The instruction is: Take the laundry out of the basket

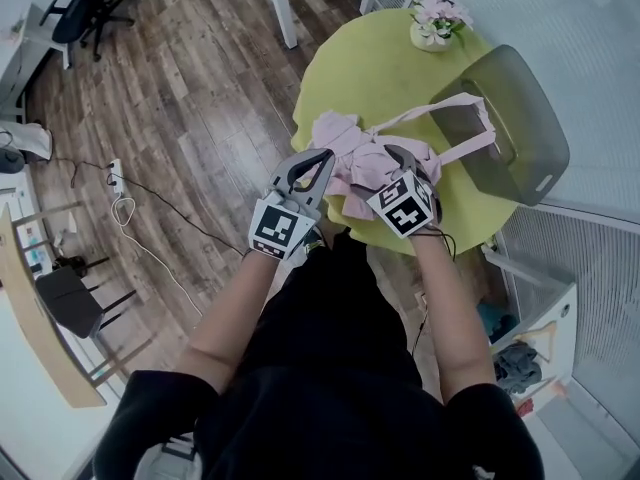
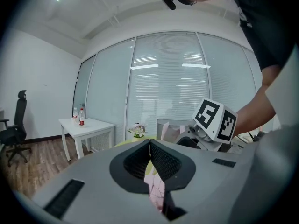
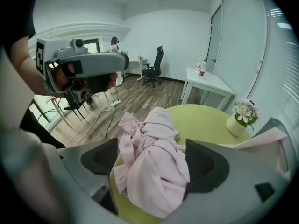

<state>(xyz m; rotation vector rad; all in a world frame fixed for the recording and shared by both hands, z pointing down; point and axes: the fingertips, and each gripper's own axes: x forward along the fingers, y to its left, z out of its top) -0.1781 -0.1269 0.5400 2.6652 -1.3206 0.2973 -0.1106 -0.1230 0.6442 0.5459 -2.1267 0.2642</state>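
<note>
Jaws of the left gripper (image 2: 149, 143) are pressed together at the tips, with a thin fold of the pale pink cloth garment (image 2: 156, 190) caught in the slit between their dark ribbed pads. The right gripper (image 3: 154, 160) has its jaws spread wide, one on either side of the bunched and knotted bulk of the same garment, which lies between them without being squeezed. In the head view the two grippers sit side by side at the near edge of the round yellow-green table (image 1: 370, 68), the left one at the garment's left end and the right one over its middle. The garment rests on the tabletop, and one long sleeve or strap of it runs off to the right, up to the mouth of the grey translucent plastic basket (image 1: 520, 118). That basket lies tipped on its side at the table's right edge. At the far side of the table stands a small white pot of pale pink flowers (image 1: 435, 23). Brown wooden floor (image 1: 200, 98) surrounds the table.
</note>
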